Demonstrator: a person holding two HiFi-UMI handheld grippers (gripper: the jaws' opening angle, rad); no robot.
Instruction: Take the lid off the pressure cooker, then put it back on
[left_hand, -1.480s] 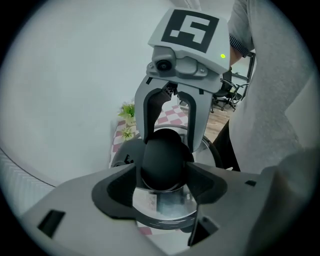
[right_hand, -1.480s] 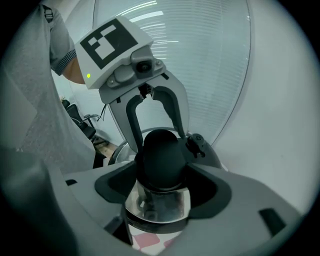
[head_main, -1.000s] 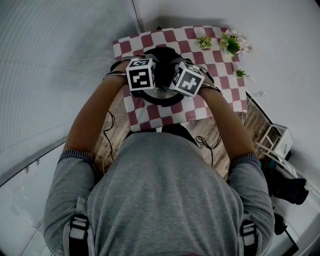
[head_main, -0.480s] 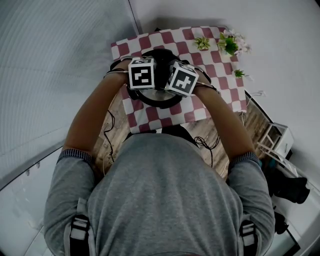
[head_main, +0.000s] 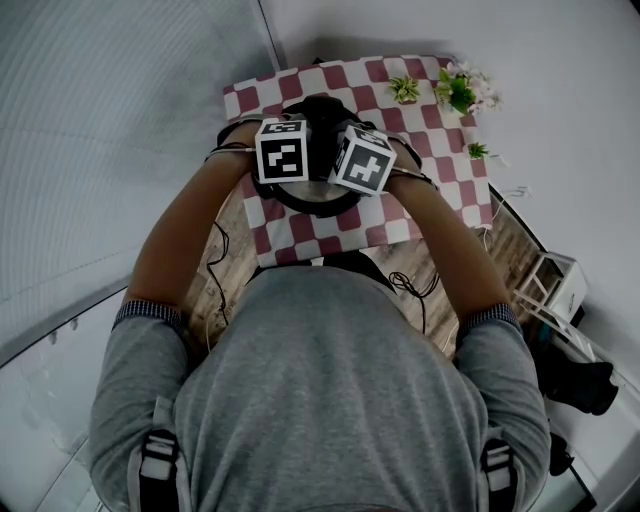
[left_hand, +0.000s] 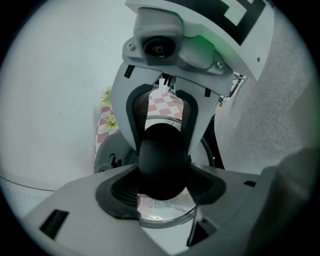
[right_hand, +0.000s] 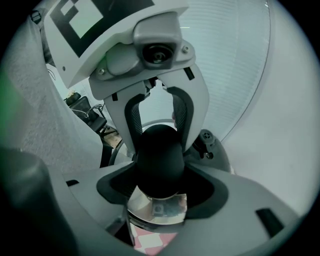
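Observation:
The pressure cooker (head_main: 312, 203) stands on a red-and-white checked tablecloth (head_main: 400, 215). Its shiny lid (left_hand: 167, 216) carries a black handle (left_hand: 161, 160) on top. My left gripper (left_hand: 164, 187) comes at the handle from the left and my right gripper (right_hand: 160, 185) from the opposite side. Both have just been closing, and the pads of each now press on the handle. In the left gripper view, the right gripper's fingers (left_hand: 189, 117) straddle the handle's far end. In the head view, the marker cubes hide both sets of fingertips.
Small potted plants (head_main: 460, 88) stand along the table's far right edge, with another (head_main: 405, 86) beside them. A white wall runs behind the table. Cables lie on the wooden floor (head_main: 215, 290), and a white stool (head_main: 555, 285) stands at the right.
Both grippers stay at the handle. The two marker cubes sit a touch closer together than a second ago.

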